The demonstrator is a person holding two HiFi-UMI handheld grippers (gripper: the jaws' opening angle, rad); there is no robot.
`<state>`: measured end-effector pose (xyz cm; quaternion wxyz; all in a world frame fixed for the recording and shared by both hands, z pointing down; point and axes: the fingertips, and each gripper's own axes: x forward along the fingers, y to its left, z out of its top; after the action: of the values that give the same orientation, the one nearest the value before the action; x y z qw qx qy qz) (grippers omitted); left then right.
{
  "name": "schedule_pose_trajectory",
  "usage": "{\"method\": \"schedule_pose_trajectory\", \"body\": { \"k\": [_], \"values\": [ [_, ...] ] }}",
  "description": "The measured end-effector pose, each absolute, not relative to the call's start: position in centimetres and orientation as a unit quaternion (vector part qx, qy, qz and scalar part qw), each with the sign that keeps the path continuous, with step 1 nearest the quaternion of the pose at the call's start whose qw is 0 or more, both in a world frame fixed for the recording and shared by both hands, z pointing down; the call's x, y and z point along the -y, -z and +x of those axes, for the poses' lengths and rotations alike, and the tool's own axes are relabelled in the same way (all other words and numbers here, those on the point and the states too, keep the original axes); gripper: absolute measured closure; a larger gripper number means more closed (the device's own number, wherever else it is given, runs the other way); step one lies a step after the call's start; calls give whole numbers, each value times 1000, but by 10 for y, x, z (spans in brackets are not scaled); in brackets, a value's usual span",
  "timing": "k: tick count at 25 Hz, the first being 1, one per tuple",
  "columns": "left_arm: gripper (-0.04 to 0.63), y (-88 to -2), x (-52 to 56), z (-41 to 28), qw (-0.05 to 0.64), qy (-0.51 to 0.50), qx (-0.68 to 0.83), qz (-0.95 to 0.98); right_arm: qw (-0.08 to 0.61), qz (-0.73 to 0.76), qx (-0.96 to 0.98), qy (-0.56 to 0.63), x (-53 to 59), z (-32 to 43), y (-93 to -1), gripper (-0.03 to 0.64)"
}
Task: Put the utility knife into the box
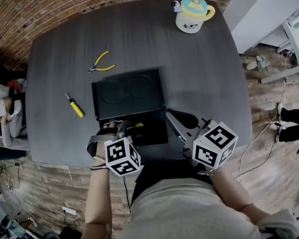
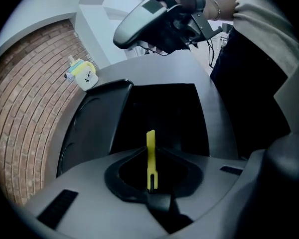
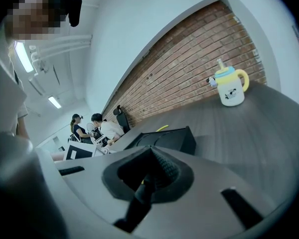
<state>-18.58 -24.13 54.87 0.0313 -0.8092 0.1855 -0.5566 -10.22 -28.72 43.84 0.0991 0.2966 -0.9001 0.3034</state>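
Note:
A black box (image 1: 150,134) stands open at the table's near edge, its lid (image 1: 128,92) lying flat just beyond it. My left gripper (image 1: 126,129) is shut on the thin yellow utility knife (image 1: 136,126), over the box's left side. In the left gripper view the knife (image 2: 150,151) sticks up from between the jaws, above the dark inside of the box (image 2: 164,111). My right gripper (image 1: 168,114) is shut and holds nothing, at the box's right edge. The right gripper view shows the lid (image 3: 165,139) ahead of the right gripper (image 3: 146,179).
Yellow pliers (image 1: 102,62) and a yellow-handled screwdriver (image 1: 74,105) lie on the dark table (image 1: 199,68) left of the lid. A lidded cup (image 1: 192,14) stands at the far right. People sit beyond the table (image 3: 97,128). A brick wall runs behind.

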Motion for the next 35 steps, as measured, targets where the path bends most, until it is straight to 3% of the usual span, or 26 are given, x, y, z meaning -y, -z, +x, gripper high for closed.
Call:
{"method": "schedule_pose_trajectory", "body": {
  "k": [26, 35],
  "values": [
    [528, -560, 244, -171, 30, 576, -143, -804, 65, 322, 891, -315, 274, -80, -434, 609],
    [528, -500, 240, -164, 27, 483, -234, -843, 80, 310, 909, -266, 254, -82, -418, 609]
  ]
}}
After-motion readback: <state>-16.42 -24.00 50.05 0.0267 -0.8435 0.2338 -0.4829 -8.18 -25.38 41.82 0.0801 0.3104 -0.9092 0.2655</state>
